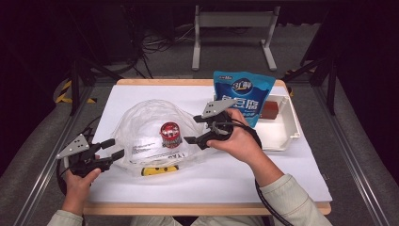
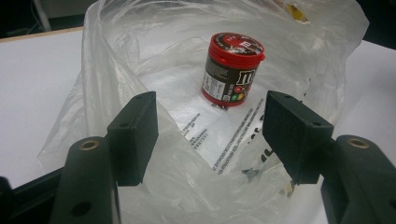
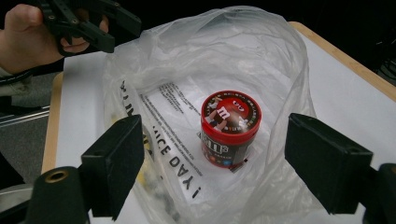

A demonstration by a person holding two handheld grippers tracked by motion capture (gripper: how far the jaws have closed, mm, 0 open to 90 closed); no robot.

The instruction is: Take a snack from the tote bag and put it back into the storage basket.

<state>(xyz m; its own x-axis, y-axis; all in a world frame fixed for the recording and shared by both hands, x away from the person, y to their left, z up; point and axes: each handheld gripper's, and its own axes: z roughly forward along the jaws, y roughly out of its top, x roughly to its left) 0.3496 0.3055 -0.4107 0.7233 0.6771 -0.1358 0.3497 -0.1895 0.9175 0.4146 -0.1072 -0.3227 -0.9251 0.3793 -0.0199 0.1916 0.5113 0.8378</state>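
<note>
A red-lidded candy can [image 1: 171, 134] stands upright inside a clear plastic bag [image 1: 146, 115] that lies open on the white table. My left gripper [image 1: 113, 149] is at the bag's left edge, jaws apart. In the left gripper view its jaws [image 2: 209, 116] flank the bag's [image 2: 140, 46] rumpled mouth, with the can [image 2: 232, 70] farther in. My right gripper [image 1: 195, 129] is open at the bag's right side. The right gripper view has its wide jaws [image 3: 215, 140] framing the can [image 3: 229, 126] inside the bag [image 3: 252, 51], not touching it.
A blue pouch [image 1: 242, 96] leans at the back right, beside a white tray [image 1: 284, 136] holding a brown block [image 1: 270, 109]. A yellow smiley print [image 1: 160, 170] marks the bag's near edge. A metal stand [image 1: 233, 21] is on the floor beyond the table.
</note>
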